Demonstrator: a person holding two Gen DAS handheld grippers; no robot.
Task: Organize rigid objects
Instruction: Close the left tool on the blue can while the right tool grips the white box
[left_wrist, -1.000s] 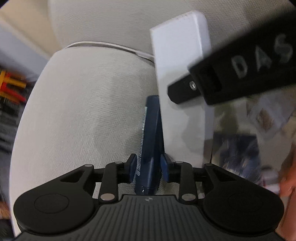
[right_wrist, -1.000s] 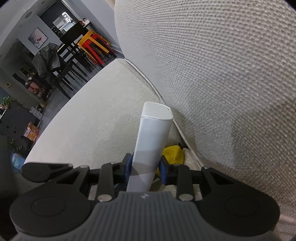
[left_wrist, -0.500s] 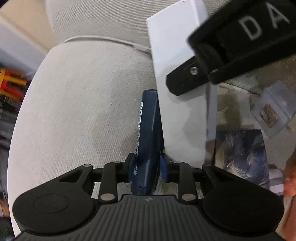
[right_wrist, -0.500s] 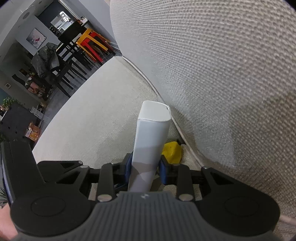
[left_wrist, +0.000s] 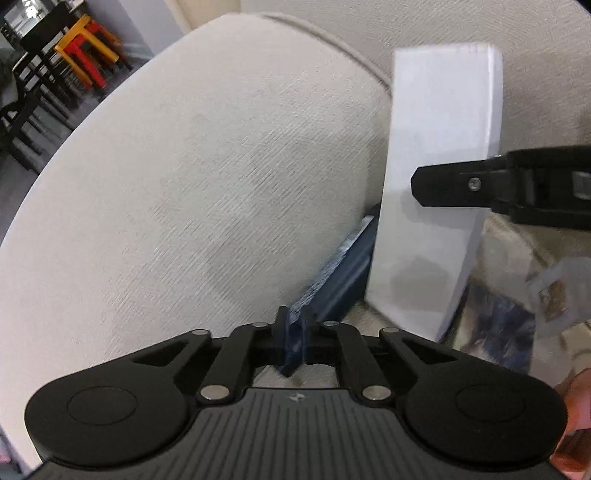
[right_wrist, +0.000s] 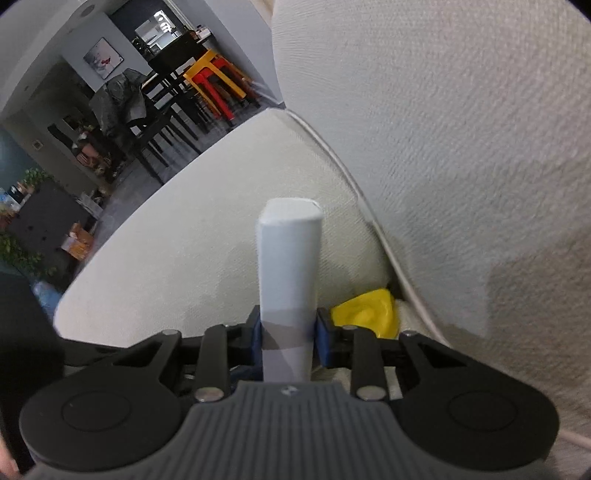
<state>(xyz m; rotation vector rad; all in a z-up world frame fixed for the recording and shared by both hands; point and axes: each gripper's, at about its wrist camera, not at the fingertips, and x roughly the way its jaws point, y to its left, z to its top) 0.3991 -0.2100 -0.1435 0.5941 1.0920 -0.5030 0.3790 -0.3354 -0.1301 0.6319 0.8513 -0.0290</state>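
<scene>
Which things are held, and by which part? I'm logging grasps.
Left gripper: dark blue book, by its near corner. Right gripper: white box, across its near end.

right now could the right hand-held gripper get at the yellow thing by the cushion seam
Probably not. The right hand-held gripper is shut on the white box, so it has no free jaws, though the yellow thing lies close beside its right finger, unblocked.

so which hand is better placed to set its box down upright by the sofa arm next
Left, probably. The left gripper pinches the dark blue box, which already leans on the sofa arm. The right gripper holds the white box further out, behind it.
</scene>
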